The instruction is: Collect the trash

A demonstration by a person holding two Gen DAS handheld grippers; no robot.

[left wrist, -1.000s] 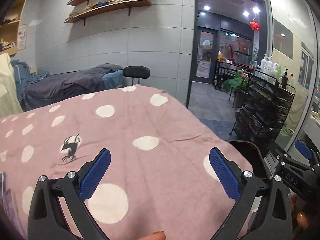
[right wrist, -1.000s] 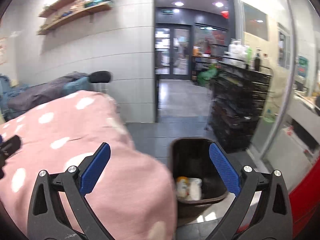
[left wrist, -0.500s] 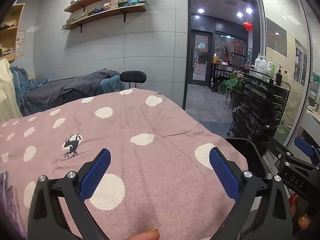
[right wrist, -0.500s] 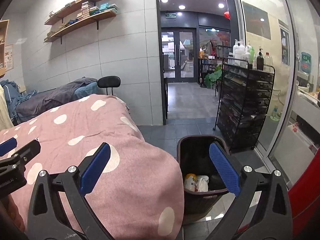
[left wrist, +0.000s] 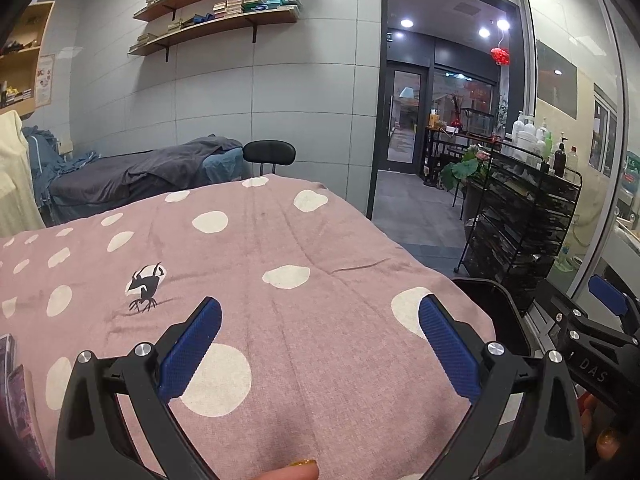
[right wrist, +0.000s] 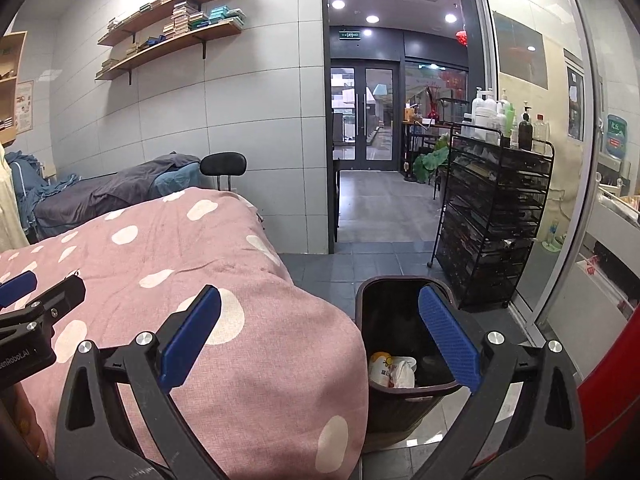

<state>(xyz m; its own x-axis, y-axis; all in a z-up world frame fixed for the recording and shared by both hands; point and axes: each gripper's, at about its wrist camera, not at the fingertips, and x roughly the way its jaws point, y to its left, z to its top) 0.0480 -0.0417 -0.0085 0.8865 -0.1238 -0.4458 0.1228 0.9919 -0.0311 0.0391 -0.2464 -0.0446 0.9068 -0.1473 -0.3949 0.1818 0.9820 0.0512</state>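
A dark trash bin (right wrist: 400, 390) stands on the floor beside the bed's corner, with crumpled white and yellow trash (right wrist: 392, 368) lying inside it. My right gripper (right wrist: 320, 344) hovers open above the bed's edge and the bin, nothing between its blue pads. My left gripper (left wrist: 320, 344) hangs open over the pink spotted blanket (left wrist: 280, 240), also holding nothing. In the left wrist view the bin's rim (left wrist: 496, 300) shows past the bed's right corner, and the right gripper (left wrist: 600, 336) appears at the far right.
A black wire rack (right wrist: 492, 216) with bottles on top stands right of the bin, by a glass wall. A doorway (right wrist: 364, 120) opens behind. A grey-covered bed (left wrist: 136, 176) and black stool (left wrist: 268, 152) lie beyond. Colourful packets (left wrist: 16, 392) peek in at the blanket's left edge.
Both views have risen and pulled back a little; more of the wall shelves and bin interior shows. Both grippers stay open and empty.
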